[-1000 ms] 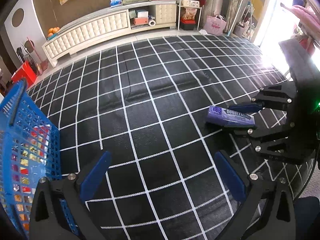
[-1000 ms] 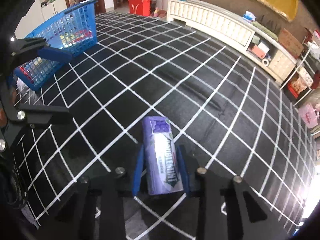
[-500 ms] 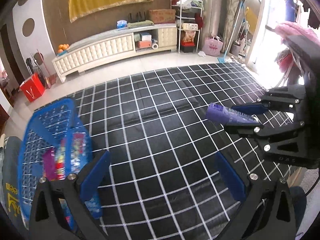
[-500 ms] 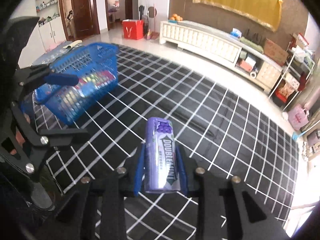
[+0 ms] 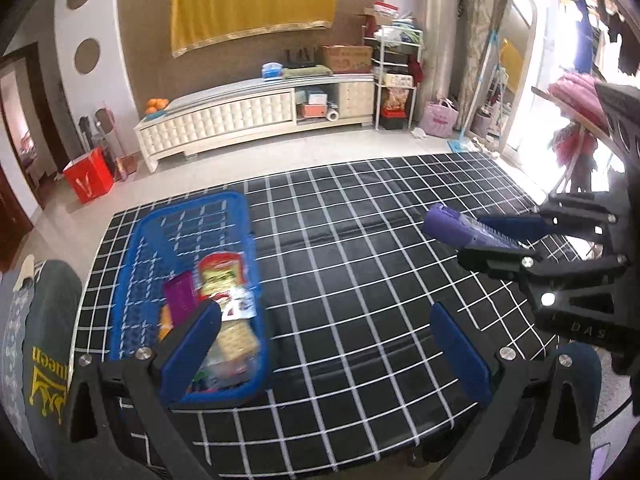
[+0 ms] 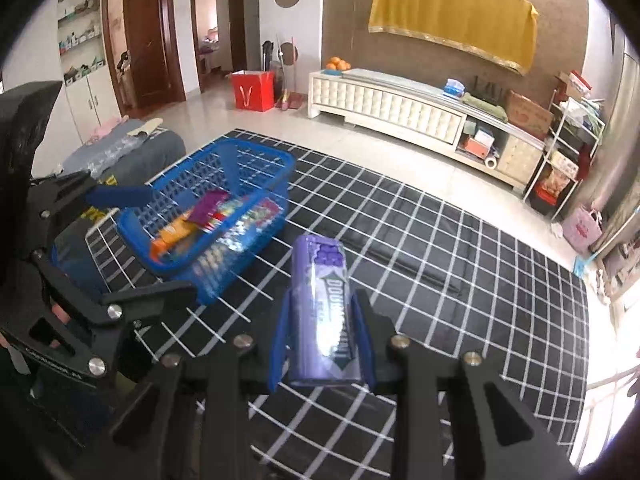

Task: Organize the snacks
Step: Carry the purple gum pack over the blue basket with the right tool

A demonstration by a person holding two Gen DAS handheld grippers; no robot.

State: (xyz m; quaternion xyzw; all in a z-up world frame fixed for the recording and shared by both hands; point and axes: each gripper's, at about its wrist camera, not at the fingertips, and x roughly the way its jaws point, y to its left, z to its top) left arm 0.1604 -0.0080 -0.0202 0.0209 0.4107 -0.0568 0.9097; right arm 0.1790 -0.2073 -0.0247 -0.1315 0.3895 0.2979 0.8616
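Between the blue pads of the right tongs (image 6: 322, 332) sits a purple pack of gum (image 6: 326, 312), clamped along its long sides with its far end sticking out past the fingertips; white lettering runs down its face. From the left wrist view the same pack (image 5: 460, 232) is seen held up in the air above the black cloth with a white grid (image 5: 360, 264) that covers the surface below. The left tongs (image 5: 324, 344) are spread wide with nothing between their blue pads, and hover over the near end of a blue plastic basket (image 5: 256, 280). That basket (image 6: 276, 168) stands on the gridded cloth, to the left of the held pack, and holds several snack packets: a red and yellow packet (image 5: 222, 276), a purple packet (image 5: 182, 300) beside it and an orange one (image 6: 176, 234), with more wrappers blurred beneath. Beside the basket lies dark folded clothing with yellow print (image 5: 44, 376). Farther back, on the pale floor, stand a long white cabinet (image 5: 240, 120), a red bag (image 5: 88, 180), and a yellow cloth (image 5: 252, 8) hanging on the wall.
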